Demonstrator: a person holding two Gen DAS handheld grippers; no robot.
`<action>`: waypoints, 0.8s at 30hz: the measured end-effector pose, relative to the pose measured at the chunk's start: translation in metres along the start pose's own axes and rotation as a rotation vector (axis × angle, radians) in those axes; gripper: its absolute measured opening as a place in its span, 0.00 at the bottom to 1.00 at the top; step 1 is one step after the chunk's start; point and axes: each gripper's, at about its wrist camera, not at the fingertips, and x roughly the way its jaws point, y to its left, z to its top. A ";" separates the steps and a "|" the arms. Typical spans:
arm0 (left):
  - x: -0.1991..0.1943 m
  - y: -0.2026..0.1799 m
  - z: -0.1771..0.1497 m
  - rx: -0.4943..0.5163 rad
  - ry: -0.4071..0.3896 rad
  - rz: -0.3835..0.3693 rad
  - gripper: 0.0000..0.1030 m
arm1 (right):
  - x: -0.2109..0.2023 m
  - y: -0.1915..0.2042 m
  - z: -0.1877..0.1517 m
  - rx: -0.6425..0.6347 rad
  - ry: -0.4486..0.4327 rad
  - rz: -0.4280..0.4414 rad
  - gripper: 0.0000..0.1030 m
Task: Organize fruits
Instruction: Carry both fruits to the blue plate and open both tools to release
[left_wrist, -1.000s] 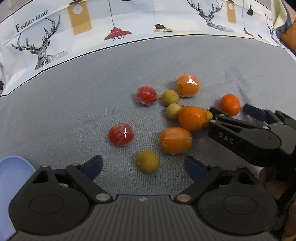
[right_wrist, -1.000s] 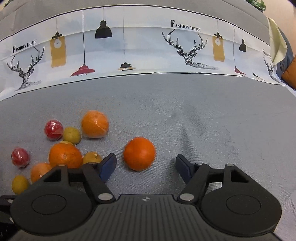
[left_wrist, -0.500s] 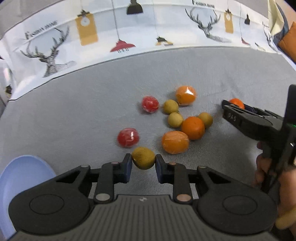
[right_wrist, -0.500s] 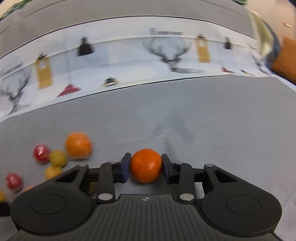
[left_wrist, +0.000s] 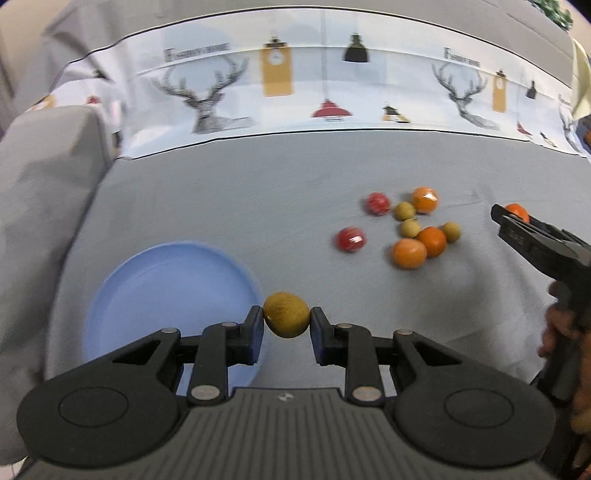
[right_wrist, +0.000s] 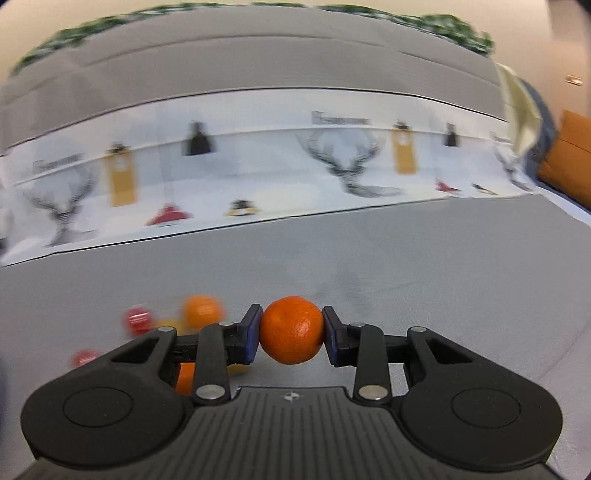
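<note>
My left gripper (left_wrist: 287, 320) is shut on a small yellow-brown fruit (left_wrist: 286, 314), held above the grey cloth just right of the blue plate (left_wrist: 147, 280). Further right lies a loose cluster of fruit: two red ones (left_wrist: 351, 239), several orange ones (left_wrist: 409, 253) and several yellow-brown ones (left_wrist: 410, 228). My right gripper (right_wrist: 291, 330) is shut on an orange mandarin (right_wrist: 291, 329), lifted off the cloth. In the left wrist view the right gripper (left_wrist: 517, 221) shows at the right edge with the mandarin (left_wrist: 517, 211) at its tip. The cluster (right_wrist: 201, 310) appears blurred at the right wrist view's lower left.
A grey cloth (left_wrist: 258, 206) covers the surface, and a white printed cloth with deer and lamps (left_wrist: 325, 96) runs along its far edge. A grey cushion or sofa arm (left_wrist: 40, 184) rises on the left. A hand (left_wrist: 565, 332) holds the right gripper.
Both grippers closed from open: the left on the yellow-brown fruit, the right on the mandarin. Both then lifted; the left swung left, so the blue plate is now in fuller view.
</note>
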 end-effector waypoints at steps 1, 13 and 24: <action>-0.007 0.007 -0.004 -0.005 -0.002 0.008 0.29 | -0.011 0.007 0.000 -0.010 0.007 0.031 0.35; -0.068 0.083 -0.052 -0.088 -0.052 0.057 0.29 | -0.139 0.129 -0.037 -0.275 0.138 0.395 0.35; -0.071 0.138 -0.070 -0.181 -0.057 0.076 0.29 | -0.171 0.190 -0.042 -0.378 0.175 0.480 0.35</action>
